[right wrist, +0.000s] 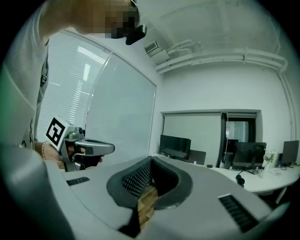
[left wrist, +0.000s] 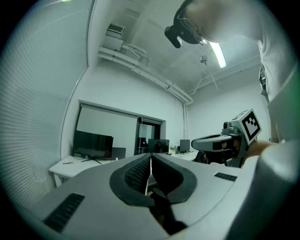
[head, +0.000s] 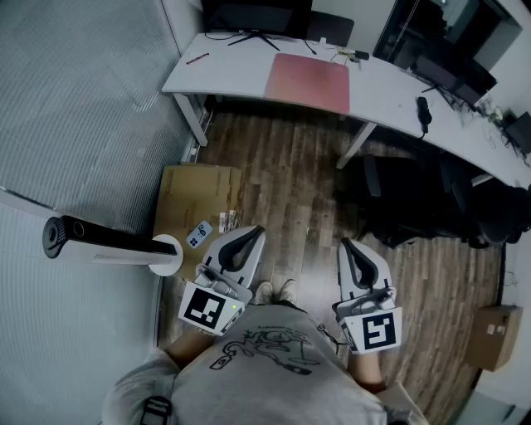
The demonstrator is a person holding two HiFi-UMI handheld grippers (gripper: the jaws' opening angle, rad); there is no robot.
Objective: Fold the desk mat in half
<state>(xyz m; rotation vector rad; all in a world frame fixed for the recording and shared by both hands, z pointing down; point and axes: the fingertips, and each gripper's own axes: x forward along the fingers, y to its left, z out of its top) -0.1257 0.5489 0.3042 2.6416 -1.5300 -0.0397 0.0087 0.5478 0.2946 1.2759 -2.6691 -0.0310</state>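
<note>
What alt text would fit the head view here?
The pink desk mat lies flat, unfolded, on the white desk; the person stands back on the wood floor, holding the left gripper and right gripper shut and empty.

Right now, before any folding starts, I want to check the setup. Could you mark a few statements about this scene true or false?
1. The desk mat lies flat and unfolded on the desk. True.
2. The left gripper holds a corner of the mat. False: its jaws are together on nothing, well away from the desk.
3. A monitor stands on the desk. True.
4. The right gripper has its jaws wide apart. False: they are together, with nothing held.
5. A flat piece of cardboard lies on the desk. False: the cardboard lies on the wooden floor.
</note>
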